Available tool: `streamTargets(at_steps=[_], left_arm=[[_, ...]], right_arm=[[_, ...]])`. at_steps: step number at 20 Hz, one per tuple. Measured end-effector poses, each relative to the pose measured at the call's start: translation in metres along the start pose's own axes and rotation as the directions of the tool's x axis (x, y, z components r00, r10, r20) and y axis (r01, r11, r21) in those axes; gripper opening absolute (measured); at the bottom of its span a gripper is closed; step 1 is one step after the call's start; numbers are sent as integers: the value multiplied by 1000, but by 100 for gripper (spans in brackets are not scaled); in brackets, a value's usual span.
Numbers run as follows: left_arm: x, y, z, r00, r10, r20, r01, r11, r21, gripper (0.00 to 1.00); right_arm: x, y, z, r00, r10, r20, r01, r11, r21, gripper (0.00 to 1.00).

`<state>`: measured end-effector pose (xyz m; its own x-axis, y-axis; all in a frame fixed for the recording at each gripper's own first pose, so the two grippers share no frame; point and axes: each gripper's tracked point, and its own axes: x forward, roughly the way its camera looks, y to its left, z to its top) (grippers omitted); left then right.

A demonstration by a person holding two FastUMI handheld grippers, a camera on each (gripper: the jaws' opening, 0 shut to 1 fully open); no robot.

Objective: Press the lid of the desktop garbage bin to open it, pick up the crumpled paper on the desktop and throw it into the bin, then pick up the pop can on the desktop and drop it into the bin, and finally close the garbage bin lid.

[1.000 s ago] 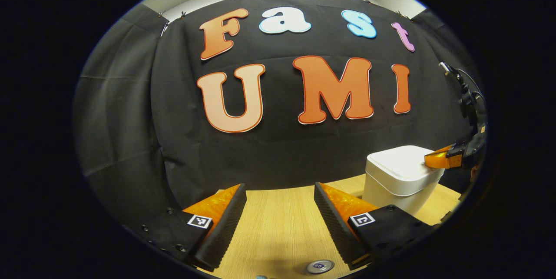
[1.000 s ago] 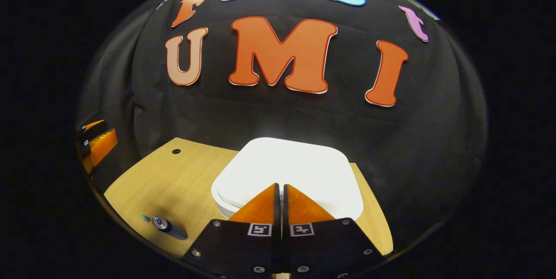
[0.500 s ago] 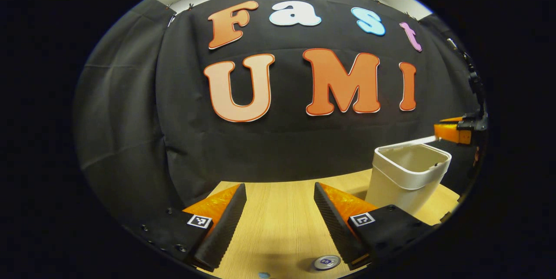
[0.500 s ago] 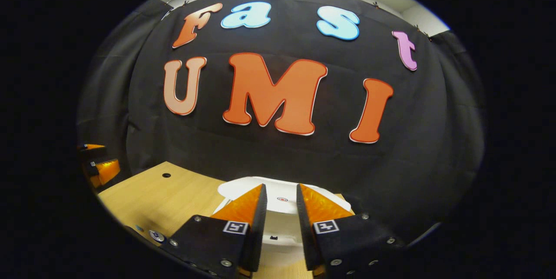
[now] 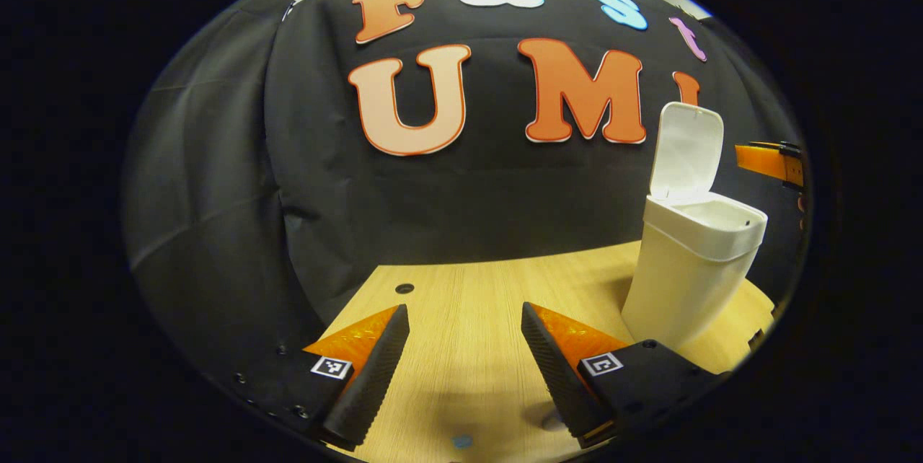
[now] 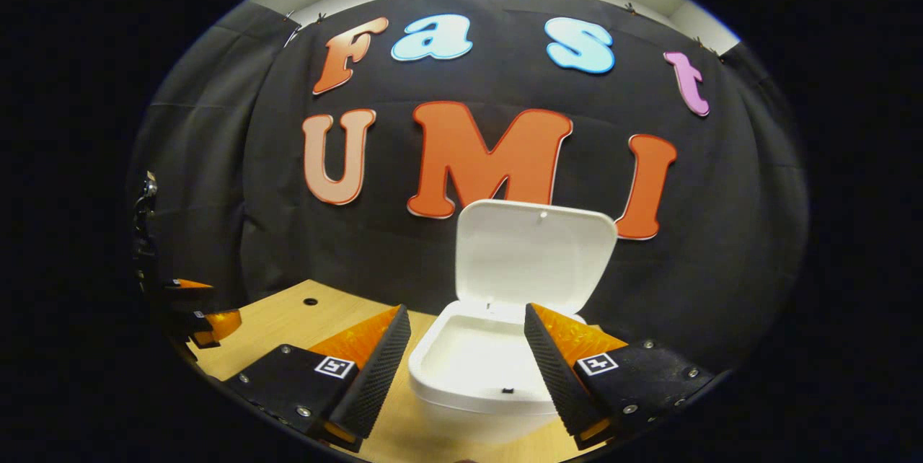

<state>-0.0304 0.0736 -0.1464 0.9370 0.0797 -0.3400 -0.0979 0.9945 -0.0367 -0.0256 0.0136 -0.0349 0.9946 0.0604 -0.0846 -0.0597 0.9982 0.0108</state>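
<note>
**Both grippers released, bin lid standing open**

The right gripper [image 6: 467,362] hangs spread apart and holding nothing, just above the front rim of the white desktop garbage bin [image 6: 479,369], whose lid [image 6: 533,254] stands upright at the back, hinged open. In the left gripper view, the left gripper [image 5: 465,362] is likewise spread wide and empty, low over the wooden desktop [image 5: 469,304], with the bin [image 5: 685,268] standing to its right and the lid [image 5: 685,149] raised. A small blue dot [image 5: 461,441] lies on the desktop between its fingers. A cable hole [image 5: 404,288] sits near the desktop's far edge.
</note>
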Motion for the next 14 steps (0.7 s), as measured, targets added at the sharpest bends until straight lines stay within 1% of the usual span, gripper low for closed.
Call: streamTargets(at_steps=[4,6,8,10,11,12,14], left_arm=[[-1,-2,-38,996,-32,-82,32,999,-2,100],[1,3,-51,995,-26,-101,26,1000,2,100],[2,8,-67,991,-21,-130,22,1000,6,99],[2,10,-81,986,-31,-162,31,1000,-1,100],[2,11,-90,983,-39,-177,39,999,-3,95],[3,11,-98,980,-53,-192,53,999,-5,100],[5,12,-118,973,-67,-222,70,998,5,100]], right_arm=[[-2,40,-25,994,92,-56,-92,996,-6,97],[-2,60,-39,987,139,-87,-140,990,-5,97],[-1,77,-57,977,169,-133,-171,985,-7,97],[-2,95,-75,963,207,-172,-210,978,-4,98],[-2,103,-83,955,225,-191,-231,973,-6,98],[-1,113,-92,945,246,-214,-254,967,-8,98],[2,132,-118,916,285,-282,-296,955,4,98]])
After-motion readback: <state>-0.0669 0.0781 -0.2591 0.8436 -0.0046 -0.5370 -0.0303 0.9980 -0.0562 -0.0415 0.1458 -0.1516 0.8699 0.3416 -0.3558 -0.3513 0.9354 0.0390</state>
